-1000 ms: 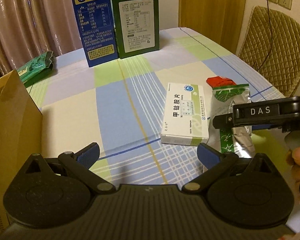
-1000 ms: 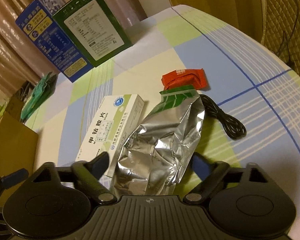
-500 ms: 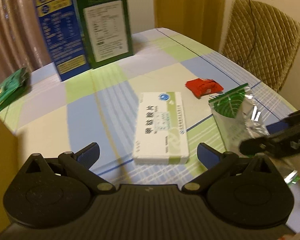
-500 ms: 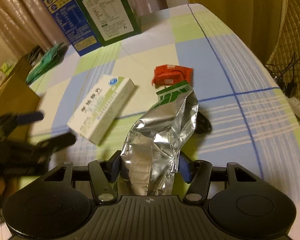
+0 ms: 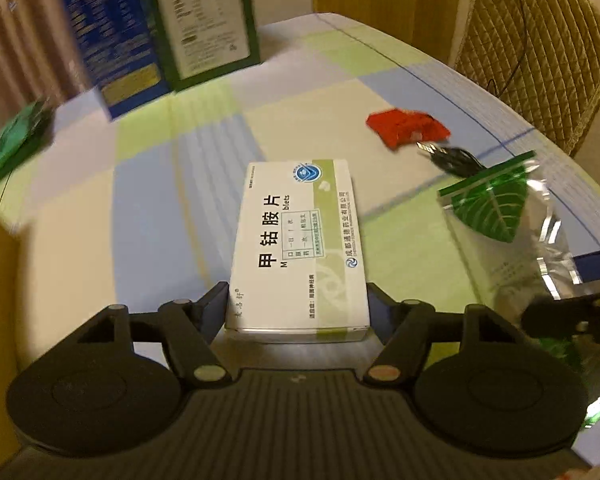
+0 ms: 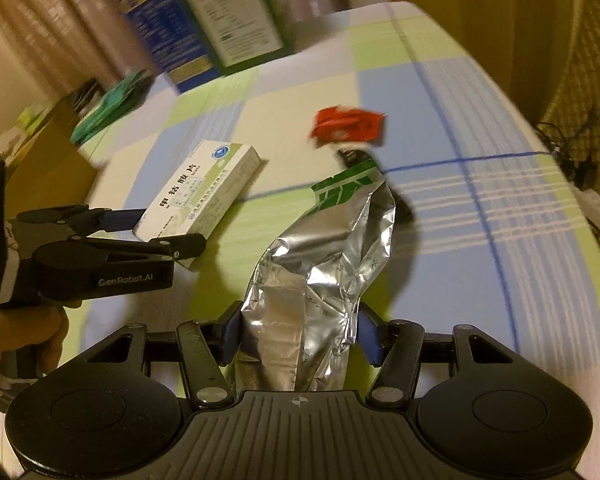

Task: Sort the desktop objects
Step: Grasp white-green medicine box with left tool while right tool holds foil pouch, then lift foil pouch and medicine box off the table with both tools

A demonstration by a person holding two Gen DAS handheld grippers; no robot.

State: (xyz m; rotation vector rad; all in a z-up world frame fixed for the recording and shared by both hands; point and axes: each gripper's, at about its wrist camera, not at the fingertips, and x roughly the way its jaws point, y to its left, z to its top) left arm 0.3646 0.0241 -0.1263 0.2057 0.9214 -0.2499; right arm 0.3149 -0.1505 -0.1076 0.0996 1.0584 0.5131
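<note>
White medicine box (image 5: 298, 248) now between closing left gripper (image 5: 296, 308) pads; foil pouch (image 6: 316, 280), previously loose, clamped in right gripper (image 6: 298, 334).

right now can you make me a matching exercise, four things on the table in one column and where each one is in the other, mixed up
Things:
1. white medicine box
2. silver foil pouch
3. red packet
4. green carton

Places:
A. standing upright at the far end of the table, beside a blue carton
B. between the fingers of the left gripper, whose jaws are closing
C. lying loose on the tablecloth, next to a black cable
D. clamped in the right gripper

Pairs: 1-B, 2-D, 3-C, 4-A
</note>
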